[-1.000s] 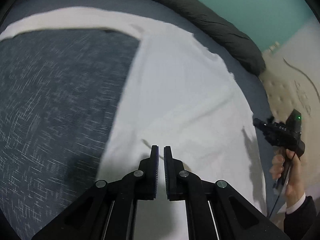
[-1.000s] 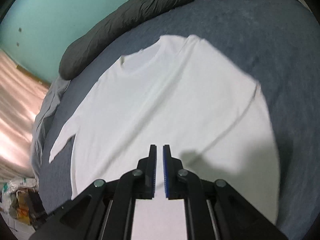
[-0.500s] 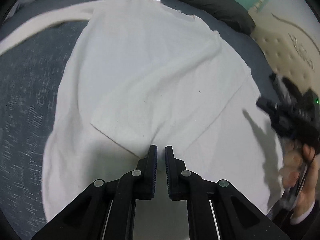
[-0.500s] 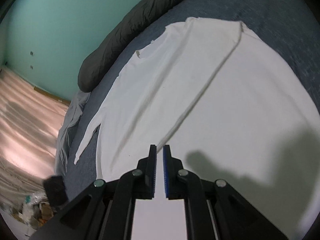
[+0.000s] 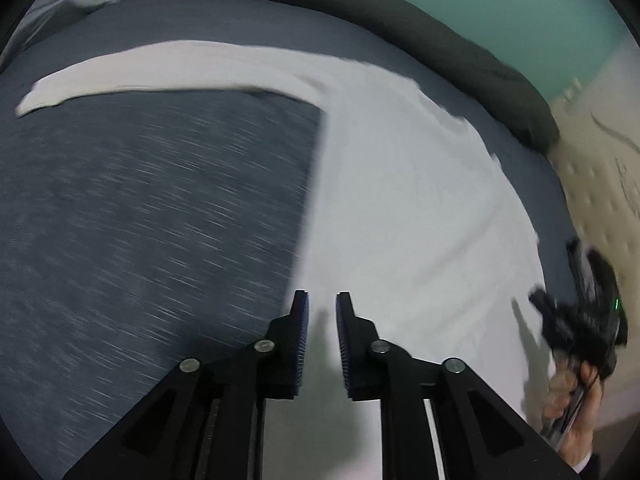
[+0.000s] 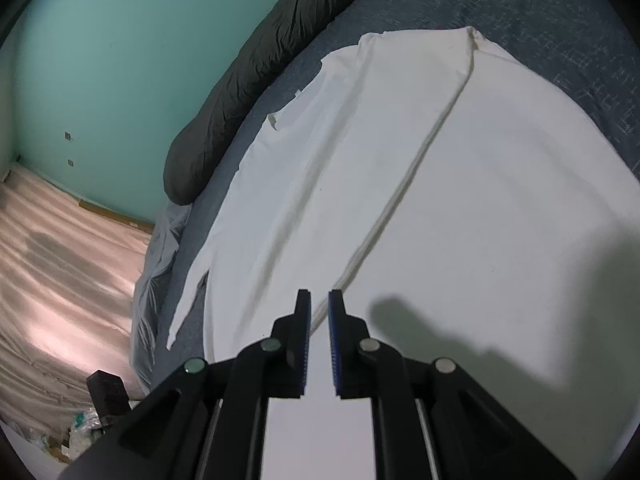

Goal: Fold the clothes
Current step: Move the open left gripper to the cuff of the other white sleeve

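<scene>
Left wrist view (motion-blurred): left gripper [image 5: 321, 300] hangs above the white long-sleeved shirt [image 5: 408, 216], just inside the shirt's side edge where it meets the bare blue-grey bedspread [image 5: 160, 208]. Its jaws have just been opening; a narrow gap shows between the blue-padded fingers [image 5: 301, 336], nothing in it, pads not on the cloth. One sleeve [image 5: 160, 68] lies stretched out flat across the bedspread toward its far left part. A dark rolled duvet [image 5: 420, 44] runs along the bed's far edge under a teal wall [image 5: 500, 4]. At the bed's right edge a person's hand [image 5: 576, 400] holds the right gripper [image 5: 538, 300], blurred; its state cannot be read here.

Right wrist view (sharp): right gripper [image 6: 319, 300] is over the shirt [image 6: 480, 200], which lies spread flat and covers most of the bedspread [image 6: 560, 20] in view. The fingers stand nearly closed, only a slim slit between them, gripping nothing. A fold edge [image 6: 424, 148] runs from the collar end down to just in front of the fingertips. The other sleeve [image 6: 192, 280] trails along the bed's left edge. Duvet [image 6: 256, 72] at the far edge; pink fabric [image 6: 60, 272] lies beyond the bed on the left. The gripper's shadow falls on the shirt at right.
</scene>
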Tool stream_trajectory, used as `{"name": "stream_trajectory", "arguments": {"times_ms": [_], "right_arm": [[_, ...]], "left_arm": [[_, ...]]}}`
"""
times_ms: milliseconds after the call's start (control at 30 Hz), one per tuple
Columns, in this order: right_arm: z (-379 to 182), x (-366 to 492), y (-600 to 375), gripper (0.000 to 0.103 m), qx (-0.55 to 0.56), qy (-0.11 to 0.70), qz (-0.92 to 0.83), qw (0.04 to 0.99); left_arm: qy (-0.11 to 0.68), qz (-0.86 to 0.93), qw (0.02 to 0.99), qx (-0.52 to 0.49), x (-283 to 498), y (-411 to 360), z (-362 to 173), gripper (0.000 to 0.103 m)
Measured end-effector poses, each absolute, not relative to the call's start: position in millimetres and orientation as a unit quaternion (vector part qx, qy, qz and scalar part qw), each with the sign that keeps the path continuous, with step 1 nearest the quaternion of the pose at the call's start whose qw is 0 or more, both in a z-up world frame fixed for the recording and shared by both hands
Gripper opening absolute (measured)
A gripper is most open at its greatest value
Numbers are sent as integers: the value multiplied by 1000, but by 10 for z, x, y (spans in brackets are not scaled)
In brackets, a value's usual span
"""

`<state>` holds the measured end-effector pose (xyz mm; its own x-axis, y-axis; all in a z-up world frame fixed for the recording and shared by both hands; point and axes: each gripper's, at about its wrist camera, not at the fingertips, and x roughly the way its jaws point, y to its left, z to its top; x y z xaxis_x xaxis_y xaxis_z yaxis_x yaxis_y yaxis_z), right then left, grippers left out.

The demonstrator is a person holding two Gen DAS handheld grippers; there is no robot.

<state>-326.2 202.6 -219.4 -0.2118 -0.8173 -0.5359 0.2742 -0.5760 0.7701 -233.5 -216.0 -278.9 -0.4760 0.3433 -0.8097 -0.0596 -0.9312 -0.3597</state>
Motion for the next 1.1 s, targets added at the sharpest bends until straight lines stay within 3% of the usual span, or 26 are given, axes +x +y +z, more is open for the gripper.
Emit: {"name": "stream_trajectory", "arguments": {"times_ms": [367, 667, 1100], "right_arm": [[-2132, -3287, 2112, 9, 485, -278, -742, 371], [-2118, -3237, 1938, 9, 484, -242, -749, 382], [-2076, -3175, 1843, 9, 470, -217, -764, 385]], "left_arm": [[-183, 852, 11, -491, -2938, -3407, -2816, 24], [-262, 852, -51, -450, -3337, -4301, -2807, 25], [-327, 838, -111, -423, -3682, -5062, -2944, 28]]}}
